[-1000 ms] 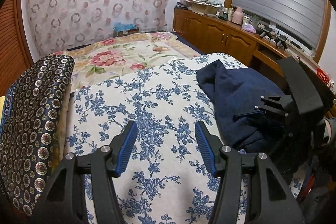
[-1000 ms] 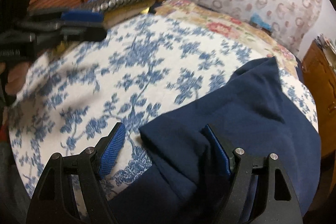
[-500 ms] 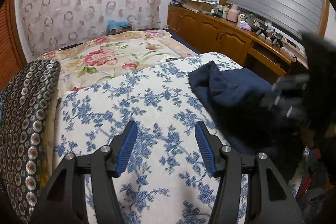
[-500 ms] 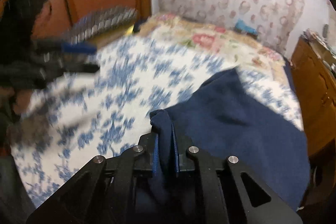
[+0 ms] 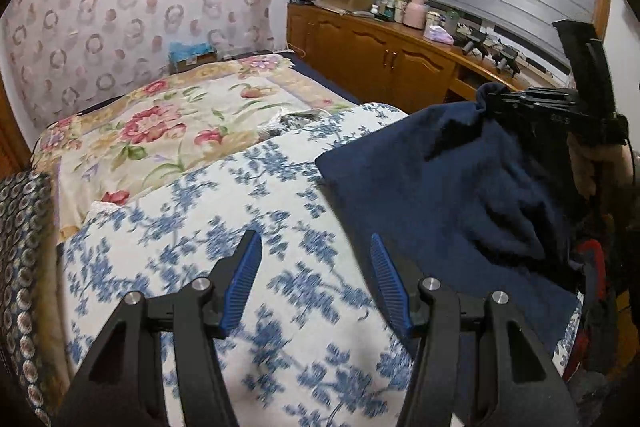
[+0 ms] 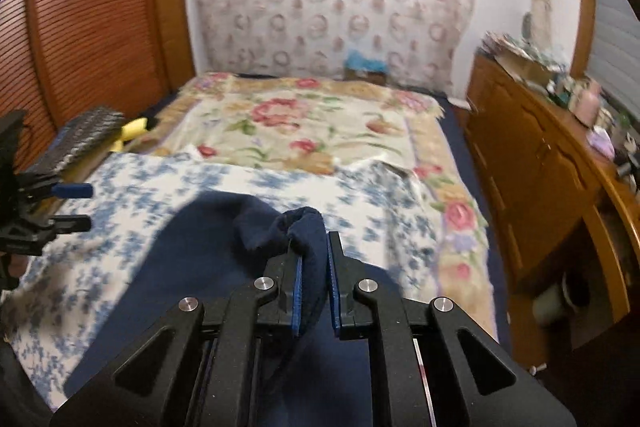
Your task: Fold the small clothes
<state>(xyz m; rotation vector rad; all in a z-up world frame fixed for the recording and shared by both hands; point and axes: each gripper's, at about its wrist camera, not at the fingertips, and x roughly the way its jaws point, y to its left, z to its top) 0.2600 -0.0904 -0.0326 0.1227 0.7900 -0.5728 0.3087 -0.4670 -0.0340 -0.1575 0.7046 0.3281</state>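
Observation:
A navy blue garment (image 5: 440, 187) lies on the right side of the blue-flowered quilt (image 5: 192, 235). One bunched edge of it is lifted off the bed. My right gripper (image 6: 314, 253) is shut on that edge, with navy garment (image 6: 192, 267) cloth squeezed between the blue pads. In the left wrist view the right gripper (image 5: 532, 103) shows high at the right, the cloth hanging from it. My left gripper (image 5: 314, 247) stands open over the quilt, just left of the garment, with nothing between its fingers. It also shows as the left gripper (image 6: 60, 207) at the left edge of the right wrist view.
A floral blanket (image 6: 304, 131) covers the far half of the bed. A dark patterned cushion (image 5: 20, 267) lies along the left side. A wooden cabinet (image 5: 384, 59) with a cluttered top runs along the right wall. A louvred wooden door (image 6: 92, 27) stands at the left.
My right gripper has shut on the garment's edge and raised it off the bed. My left gripper, still open, has drifted toward the garment.

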